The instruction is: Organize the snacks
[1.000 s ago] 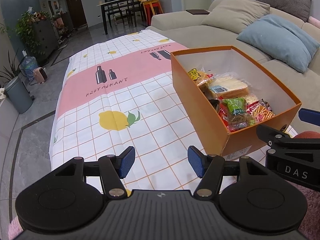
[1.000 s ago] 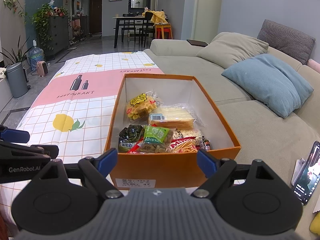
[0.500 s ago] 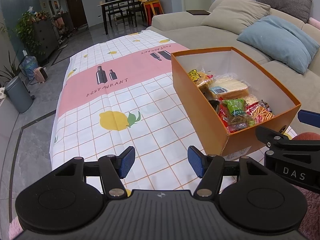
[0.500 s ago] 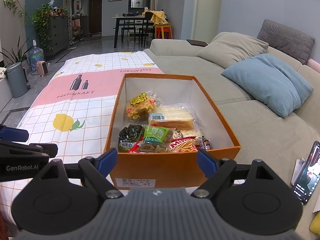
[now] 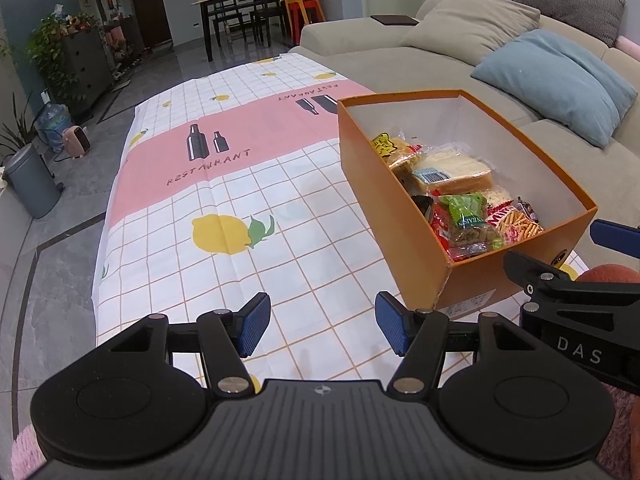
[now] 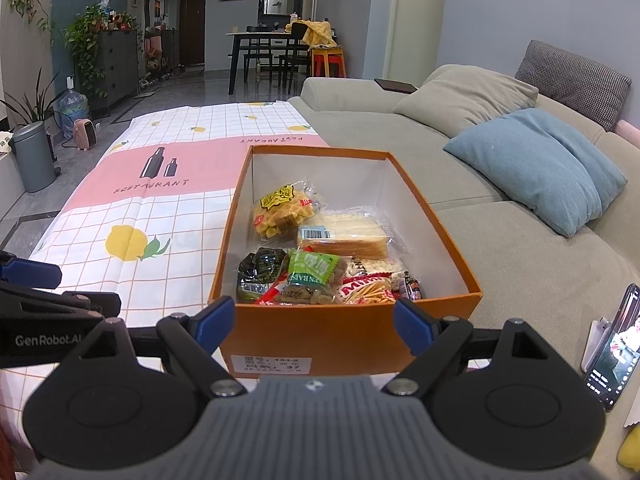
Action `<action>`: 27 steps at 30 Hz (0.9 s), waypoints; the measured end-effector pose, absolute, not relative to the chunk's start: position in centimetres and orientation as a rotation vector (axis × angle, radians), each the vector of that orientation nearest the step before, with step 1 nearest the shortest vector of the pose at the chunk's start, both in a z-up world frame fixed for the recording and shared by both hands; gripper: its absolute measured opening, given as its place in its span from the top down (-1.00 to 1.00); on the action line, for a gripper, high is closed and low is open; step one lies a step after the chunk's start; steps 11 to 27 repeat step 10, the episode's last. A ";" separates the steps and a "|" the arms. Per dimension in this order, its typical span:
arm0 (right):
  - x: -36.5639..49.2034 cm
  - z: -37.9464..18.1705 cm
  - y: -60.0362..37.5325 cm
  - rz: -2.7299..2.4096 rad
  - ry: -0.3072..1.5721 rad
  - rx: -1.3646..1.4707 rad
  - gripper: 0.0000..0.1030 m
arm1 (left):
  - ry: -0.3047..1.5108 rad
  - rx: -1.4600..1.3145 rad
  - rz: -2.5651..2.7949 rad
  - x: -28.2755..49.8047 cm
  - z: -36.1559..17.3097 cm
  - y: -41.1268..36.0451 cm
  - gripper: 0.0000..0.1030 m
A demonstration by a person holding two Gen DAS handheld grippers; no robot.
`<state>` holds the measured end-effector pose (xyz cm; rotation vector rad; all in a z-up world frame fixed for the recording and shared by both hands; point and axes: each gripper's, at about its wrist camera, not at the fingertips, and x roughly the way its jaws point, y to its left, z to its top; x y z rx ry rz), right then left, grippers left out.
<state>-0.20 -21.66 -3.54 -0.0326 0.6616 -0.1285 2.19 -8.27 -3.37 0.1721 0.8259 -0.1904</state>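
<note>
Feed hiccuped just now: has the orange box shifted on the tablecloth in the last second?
No. The box sits at the same spot against the tablecloth grid and lemon print in both views.

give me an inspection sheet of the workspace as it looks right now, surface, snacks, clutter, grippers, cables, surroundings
Surface: table under a checked tablecloth with lemon prints and a pink band; no loose snacks seen on it.
Job's things: orange box at the table's sofa-side edge, open, holding snack packets bunched toward its near end; far end bare.
Clutter: phone propped on the sofa seat, screen lit.
Grippers: left gripper open, over the cloth beside the box; right gripper open, fingers astride the box's near wall, apart from it.
Cables: nothing seen.
Surroundings: grey sofa with blue cushion, dining table, plants, bin.
</note>
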 end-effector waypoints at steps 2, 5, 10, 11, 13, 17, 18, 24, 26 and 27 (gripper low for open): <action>-0.2 -3.5 -21.6 -0.128 0.662 -0.033 -0.64 | 0.827 0.170 -0.188 2.2 -3.3 -8.3 -0.39; -0.2 -3.6 -21.6 -0.127 0.664 -0.037 -0.64 | 0.829 0.177 -0.187 2.2 -3.4 -8.4 -0.38; -0.2 -3.6 -21.6 -0.126 0.664 -0.042 -0.64 | 0.830 0.184 -0.186 2.2 -3.4 -8.4 -0.38; -0.2 -3.6 -21.6 -0.126 0.664 -0.042 -0.64 | 0.830 0.184 -0.186 2.2 -3.4 -8.4 -0.38; -0.2 -3.6 -21.6 -0.126 0.664 -0.042 -0.64 | 0.830 0.184 -0.186 2.2 -3.4 -8.4 -0.38; -0.2 -3.6 -21.6 -0.126 0.664 -0.042 -0.64 | 0.830 0.184 -0.186 2.2 -3.4 -8.4 -0.38; -0.2 -3.6 -21.6 -0.126 0.664 -0.042 -0.64 | 0.830 0.184 -0.186 2.2 -3.4 -8.4 -0.38; -0.2 -3.6 -21.6 -0.126 0.664 -0.042 -0.64 | 0.830 0.184 -0.186 2.2 -3.4 -8.4 -0.38; -0.2 -3.6 -21.6 -0.126 0.664 -0.042 -0.64 | 0.830 0.184 -0.186 2.2 -3.4 -8.4 -0.38; -0.2 -3.6 -21.6 -0.126 0.664 -0.042 -0.64 | 0.830 0.184 -0.186 2.2 -3.4 -8.4 -0.38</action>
